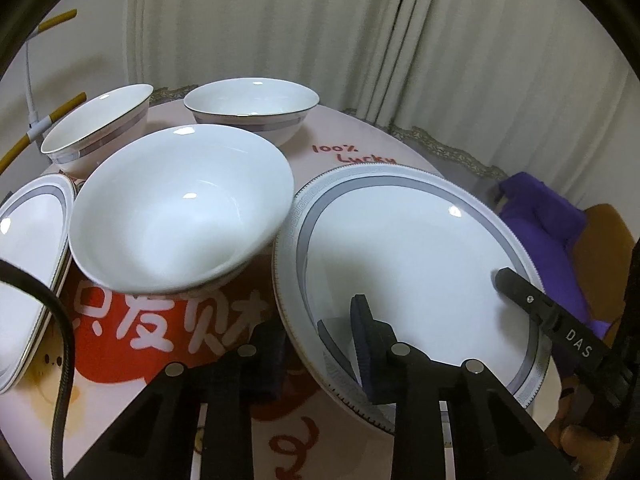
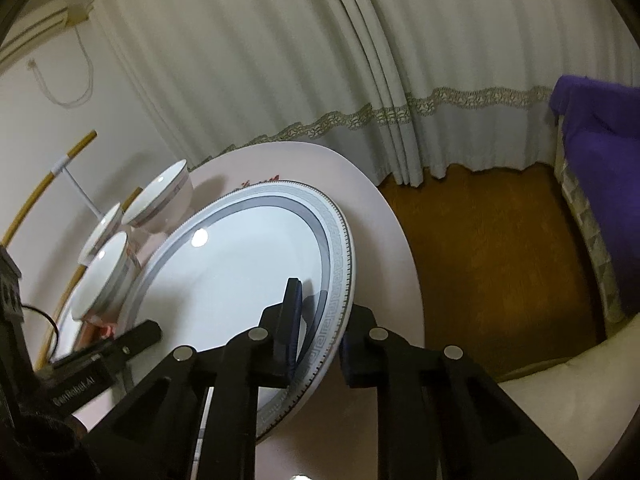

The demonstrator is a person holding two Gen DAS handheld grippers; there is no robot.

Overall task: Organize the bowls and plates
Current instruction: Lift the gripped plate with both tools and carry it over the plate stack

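A large white plate (image 1: 400, 248) with a grey patterned band lies on the right side of the round table. My left gripper (image 1: 316, 320) is shut on its near-left rim, one pad on top and the other below the edge. My right gripper (image 2: 324, 308) is shut on the same plate (image 2: 224, 264) at the opposite rim, which passes between its fingers. A finger (image 1: 520, 288) of the right gripper rests on the plate's right side in the left wrist view. Left of the plate sits a big plain white bowl (image 1: 180, 208).
Two grey-banded bowls (image 1: 96, 124) (image 1: 252, 108) stand at the back, and another banded plate (image 1: 28, 248) lies at the far left. A black cable (image 1: 64, 340) crosses the near left. The table's edge (image 2: 384, 216) drops to a wooden floor (image 2: 480, 248). A purple cloth (image 2: 600, 140) lies to the right.
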